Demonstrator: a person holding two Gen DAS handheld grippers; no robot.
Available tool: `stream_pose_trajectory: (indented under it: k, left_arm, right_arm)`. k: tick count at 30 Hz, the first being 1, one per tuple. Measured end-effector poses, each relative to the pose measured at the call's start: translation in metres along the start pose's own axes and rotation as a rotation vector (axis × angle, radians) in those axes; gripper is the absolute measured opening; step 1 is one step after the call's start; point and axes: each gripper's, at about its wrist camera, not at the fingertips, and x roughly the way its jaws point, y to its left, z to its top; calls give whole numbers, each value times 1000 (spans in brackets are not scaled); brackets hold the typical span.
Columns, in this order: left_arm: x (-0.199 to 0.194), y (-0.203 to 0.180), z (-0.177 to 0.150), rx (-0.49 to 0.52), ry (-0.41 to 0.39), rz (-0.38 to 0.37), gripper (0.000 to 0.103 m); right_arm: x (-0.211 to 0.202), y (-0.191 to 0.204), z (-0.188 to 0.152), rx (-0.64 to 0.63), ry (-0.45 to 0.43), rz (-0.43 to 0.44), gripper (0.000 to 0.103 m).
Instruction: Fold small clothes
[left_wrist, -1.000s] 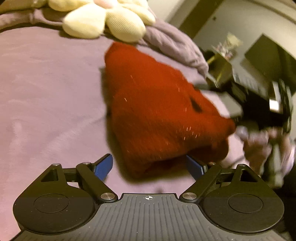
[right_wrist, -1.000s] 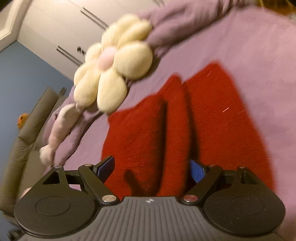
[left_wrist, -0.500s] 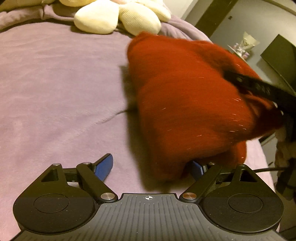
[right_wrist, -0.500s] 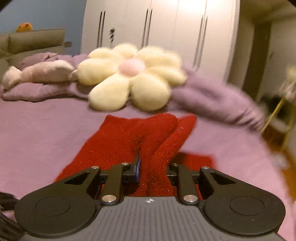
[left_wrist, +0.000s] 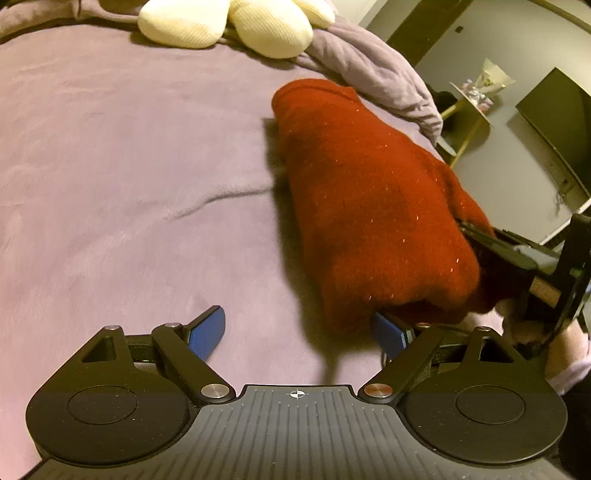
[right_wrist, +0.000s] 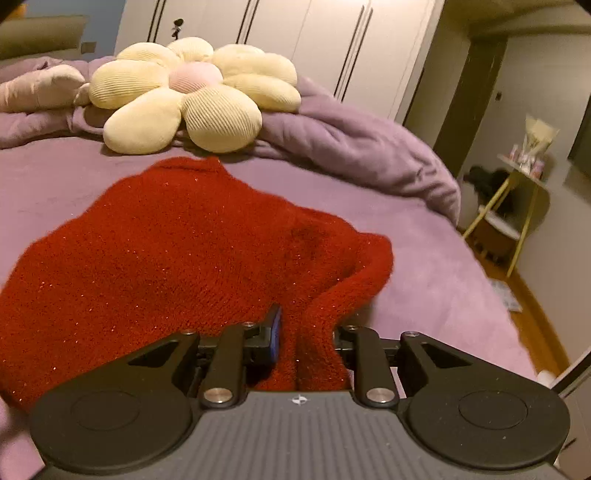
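A red knitted garment (left_wrist: 369, 206) with glitter threads lies bunched on the purple bed (left_wrist: 110, 166). In the right wrist view its near edge (right_wrist: 177, 251) is gathered into a thick fold between the pads of my right gripper (right_wrist: 306, 332). The pads press on that fold while the jaws ease slightly open. The left wrist view shows that gripper (left_wrist: 517, 254) at the garment's right end, raising it. My left gripper (left_wrist: 297, 325) stands open and wide over the sheet. Its right fingertip (left_wrist: 388, 330) sits just under the garment's near corner, and nothing is between its pads.
A cream flower-shaped cushion (right_wrist: 192, 96) and a rumpled purple blanket (right_wrist: 351, 147) lie at the head of the bed. White wardrobe doors (right_wrist: 295, 44) stand behind. Off the bed's right side stands a small side table (right_wrist: 517, 177) above a wooden floor.
My right gripper rolled upright and closed on a fold of the red garment, which now rises off the sheet in a bunch. The left gripper stayed wide open and hardly moved.
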Motion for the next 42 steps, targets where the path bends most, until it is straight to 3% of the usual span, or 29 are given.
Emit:
stream_pose_trajectory:
  k: [3, 5, 8, 10, 13, 16, 19, 21, 24, 29, 32, 34, 42]
  left_arm:
    - [-15, 6, -5, 1, -9, 2, 91]
    - [-25, 12, -10, -14, -28, 10, 92]
    - [-33, 16, -14, -51, -55, 32, 92]
    - [-35, 16, -15, -79, -58, 45, 92]
    - [-39, 16, -17, -103, -51, 74, 92]
    - [-48, 16, -17, -85, -56, 125, 94]
    - [-55, 21, -14, -79, -69, 182, 94]
    - [-59, 27, -11, -102, -75, 185, 94]
    - [-62, 31, -7, -124, -80, 188, 94]
    - [-58, 21, 1, -87, -98, 199, 94]
    - [-54, 13, 6, -73, -92, 214, 94]
    - [-52, 9, 8, -54, -89, 225, 95]
    - [-41, -6, 14, 9, -72, 240, 95]
  right_arm:
    - [-22, -19, 2, 112, -12, -11, 59]
    - [-45, -25, 1, 150, -68, -29, 59]
    - [-81, -15, -3, 179, -156, 31, 53]
    - [-92, 1, -1, 163, -188, 101, 35]
    - [-88, 35, 8, 91, -189, 206, 21]
    - [-68, 56, 5, 51, -123, 206, 21]
    - [-32, 55, -25, 41, -36, 153, 17]
    - [-34, 54, -35, 6, -72, 145, 16]
    - [-47, 48, -20, 36, -49, 167, 17]
    - [-83, 46, -23, 50, -149, 203, 18]
    - [-60, 47, -46, -28, -85, 143, 18]
    - [-50, 44, -60, -70, -108, 116, 17]
    - [-49, 43, -60, -119, -138, 125, 17]
